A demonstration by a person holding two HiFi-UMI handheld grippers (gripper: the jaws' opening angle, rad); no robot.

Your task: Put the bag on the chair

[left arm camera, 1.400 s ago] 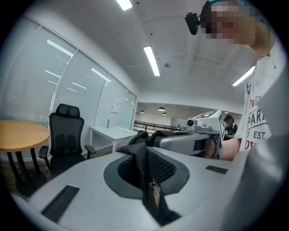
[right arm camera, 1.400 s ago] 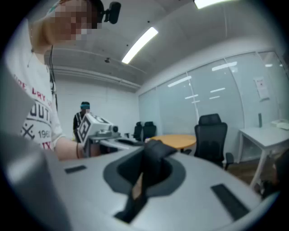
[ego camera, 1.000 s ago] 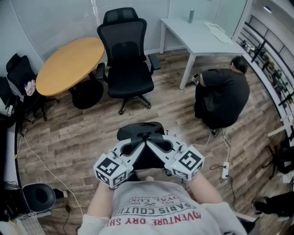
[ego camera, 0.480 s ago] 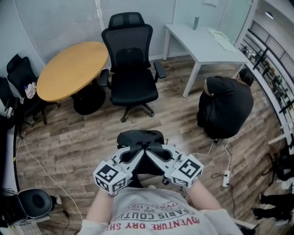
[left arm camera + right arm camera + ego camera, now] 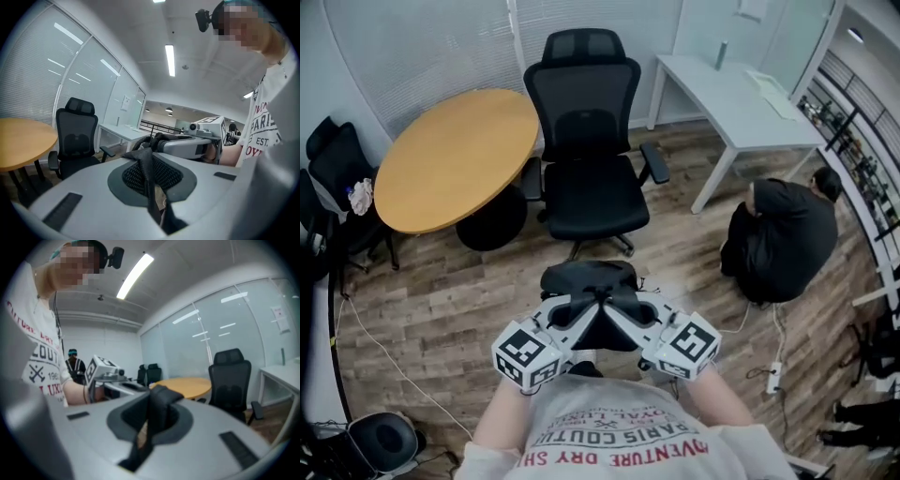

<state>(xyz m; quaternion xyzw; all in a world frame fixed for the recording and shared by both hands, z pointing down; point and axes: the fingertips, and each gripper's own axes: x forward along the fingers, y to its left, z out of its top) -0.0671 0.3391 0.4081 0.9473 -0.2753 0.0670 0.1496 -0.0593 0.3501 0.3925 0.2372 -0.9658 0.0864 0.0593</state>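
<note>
"Where are the grippers?"

"Low in the centre of the head view. The left gripper (image 5: 589, 305) and right gripper (image 5: 612, 305) angle inward, so their tips meet in a V just in front of the torso."

"And the jaws?"

"Both are drawn together. In the left gripper view the jaws pinch a black strap (image 5: 149, 187) that runs down between them. The right gripper view shows the same kind of grip, closed tight on a black strap."

"The arms?"

"The left forearm (image 5: 502, 417) and right forearm (image 5: 712, 398) are bare. They rise from the bottom edge, bent and held close to the body, about level with each other."
</note>
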